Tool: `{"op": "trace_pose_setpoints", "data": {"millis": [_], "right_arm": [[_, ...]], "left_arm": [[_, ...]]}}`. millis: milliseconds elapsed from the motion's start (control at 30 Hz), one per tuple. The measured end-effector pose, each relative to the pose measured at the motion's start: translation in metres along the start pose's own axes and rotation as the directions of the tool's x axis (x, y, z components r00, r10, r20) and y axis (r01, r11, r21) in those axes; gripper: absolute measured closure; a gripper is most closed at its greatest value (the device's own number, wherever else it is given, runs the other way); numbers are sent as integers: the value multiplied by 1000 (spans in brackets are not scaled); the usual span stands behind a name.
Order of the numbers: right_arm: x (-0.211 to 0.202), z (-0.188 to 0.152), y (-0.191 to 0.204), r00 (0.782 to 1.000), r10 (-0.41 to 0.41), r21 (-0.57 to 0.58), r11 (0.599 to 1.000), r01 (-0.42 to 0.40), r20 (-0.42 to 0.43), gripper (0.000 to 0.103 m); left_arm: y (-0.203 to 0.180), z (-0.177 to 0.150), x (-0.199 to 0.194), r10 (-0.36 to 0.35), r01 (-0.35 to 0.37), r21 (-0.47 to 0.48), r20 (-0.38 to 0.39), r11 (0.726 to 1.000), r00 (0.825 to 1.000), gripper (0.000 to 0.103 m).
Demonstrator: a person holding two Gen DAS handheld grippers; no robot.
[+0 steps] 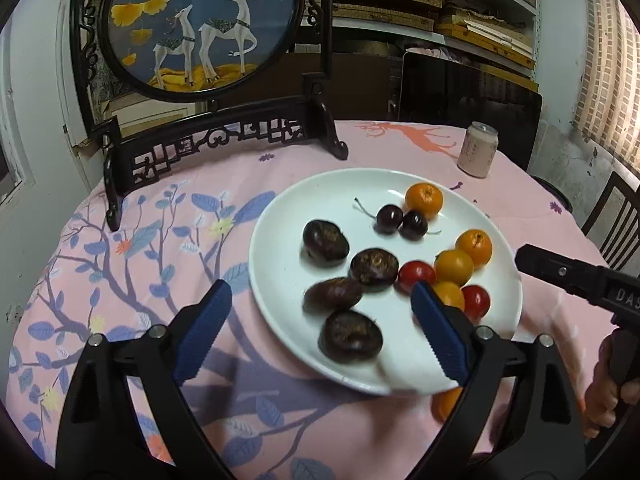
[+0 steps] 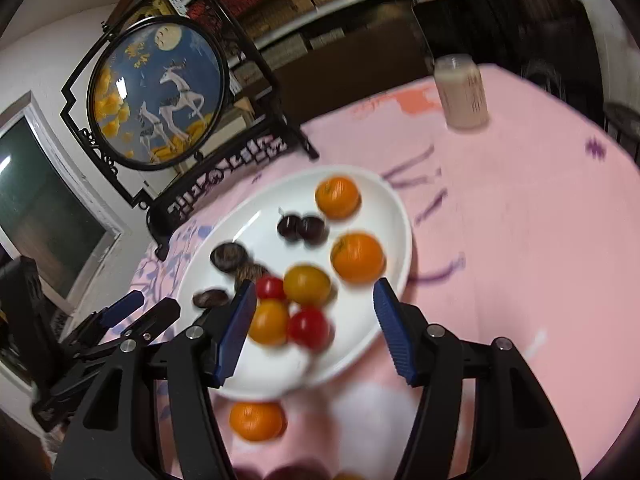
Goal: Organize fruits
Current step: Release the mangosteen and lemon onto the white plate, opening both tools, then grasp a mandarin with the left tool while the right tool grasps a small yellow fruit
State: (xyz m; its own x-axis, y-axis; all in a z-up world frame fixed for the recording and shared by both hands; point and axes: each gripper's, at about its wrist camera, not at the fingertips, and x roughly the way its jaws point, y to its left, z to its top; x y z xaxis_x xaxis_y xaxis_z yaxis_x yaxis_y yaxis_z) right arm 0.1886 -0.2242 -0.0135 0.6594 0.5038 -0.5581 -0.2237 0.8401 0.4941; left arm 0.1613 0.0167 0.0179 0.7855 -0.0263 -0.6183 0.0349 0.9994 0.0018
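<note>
A white plate (image 1: pixel 288 240) on the pink tablecloth holds several dark brown chestnuts (image 1: pixel 325 241), two dark cherries (image 1: pixel 401 219), small oranges (image 1: pixel 424 200) and red cherry tomatoes (image 1: pixel 417 274). My left gripper (image 1: pixel 320 320) is open and empty, its fingers straddling the plate's near part around a chestnut (image 1: pixel 350 335). My right gripper (image 2: pixel 316 312) is open and empty over the plate (image 2: pixel 360 320), above an orange (image 2: pixel 269 322) and a tomato (image 2: pixel 307 326). One orange (image 2: pixel 256 420) lies on the cloth off the plate; it also shows in the left wrist view (image 1: pixel 445 403).
A black-framed round deer screen (image 1: pixel 200 24) stands at the table's back left. A pale drink can (image 1: pixel 478 150) stands at the back right. A dark chair (image 1: pixel 468 84) and shelves are behind the table. The right gripper's body (image 1: pixel 580 280) shows at the right.
</note>
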Motion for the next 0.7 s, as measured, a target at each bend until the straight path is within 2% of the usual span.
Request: {"op": "trace_pose_setpoints", "data": {"millis": [133, 233, 300, 333, 467, 700], "right_arm": [[-12, -18, -2, 1000, 11, 12, 1000, -11, -22, 42], [-28, -27, -2, 1000, -1, -1, 1000, 1, -5, 37], [-40, -30, -8, 1000, -5, 20, 1000, 5, 22, 19], [-46, -32, -11, 999, -6, 39, 999, 4, 42, 16], [-57, -29, -20, 997, 1, 76, 997, -7, 80, 16], [-56, -27, -19, 998, 12, 85, 996, -17, 57, 16]], "left_arm": [[-2, -23, -6, 6, -6, 8, -36, 1000, 999, 8], [-10, -38, -17, -39, 41, 32, -49, 999, 998, 8], [-17, -44, -27, -63, 65, 57, -39, 996, 997, 6], [-21, -47, -30, -84, 87, 71, -37, 994, 996, 5], [-40, -55, -30, -124, 130, 138, -50, 982, 991, 5], [-58, -61, -20, -180, 198, 183, -109, 963, 978, 6]]}}
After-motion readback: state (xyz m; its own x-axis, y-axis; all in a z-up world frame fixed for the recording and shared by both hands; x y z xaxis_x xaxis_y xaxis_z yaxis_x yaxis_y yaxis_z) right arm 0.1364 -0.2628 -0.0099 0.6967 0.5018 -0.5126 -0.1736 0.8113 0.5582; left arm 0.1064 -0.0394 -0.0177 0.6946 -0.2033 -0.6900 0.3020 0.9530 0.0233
